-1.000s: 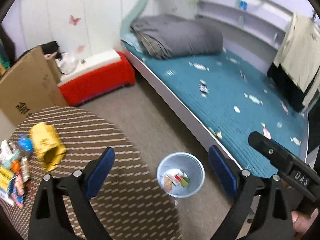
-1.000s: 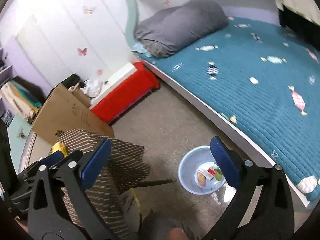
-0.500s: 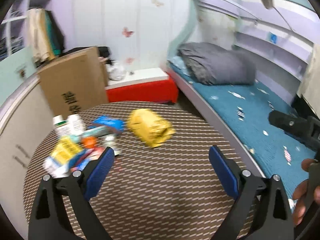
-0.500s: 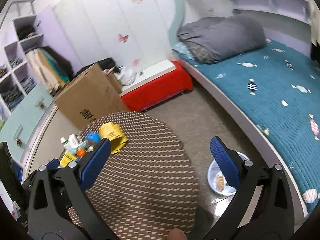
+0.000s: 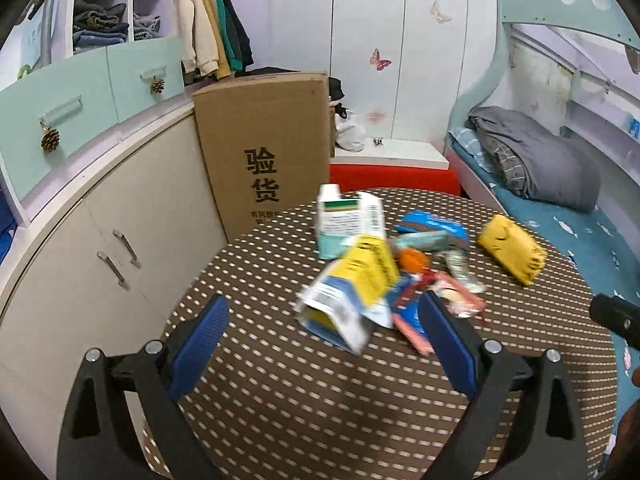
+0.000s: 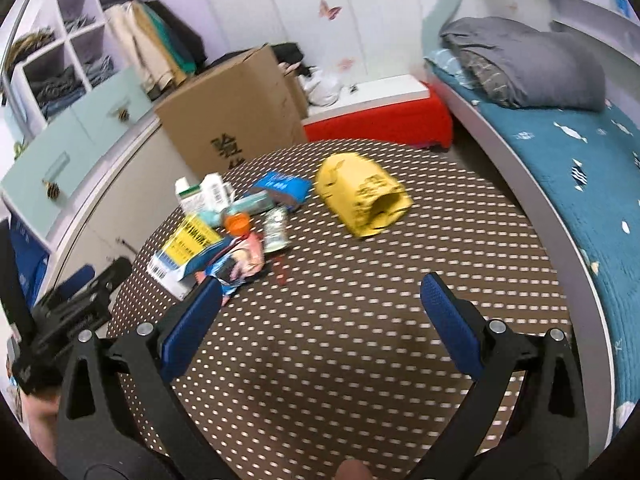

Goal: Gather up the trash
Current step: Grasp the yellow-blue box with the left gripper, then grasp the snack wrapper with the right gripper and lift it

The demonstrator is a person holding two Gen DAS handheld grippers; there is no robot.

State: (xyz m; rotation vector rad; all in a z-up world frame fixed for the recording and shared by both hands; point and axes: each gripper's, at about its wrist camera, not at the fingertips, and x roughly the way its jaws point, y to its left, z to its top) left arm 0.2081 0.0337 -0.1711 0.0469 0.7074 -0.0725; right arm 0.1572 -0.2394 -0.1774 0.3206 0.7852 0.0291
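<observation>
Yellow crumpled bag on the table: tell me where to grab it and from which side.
Grip the yellow bag across its crumpled middle, coming from above with the right gripper, which is open and nearer. The bag lies alone on its side, apart from the trash pile, open mouth toward the camera.

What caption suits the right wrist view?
Open right hand-held gripper above a round table strewn with trash, yellow bag apart.

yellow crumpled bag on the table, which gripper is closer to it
Right, judging by the views. The right gripper faces the yellow crumpled bag, which lies just ahead. The left gripper sits before the wrapper pile, with the bag off to its right.
</observation>
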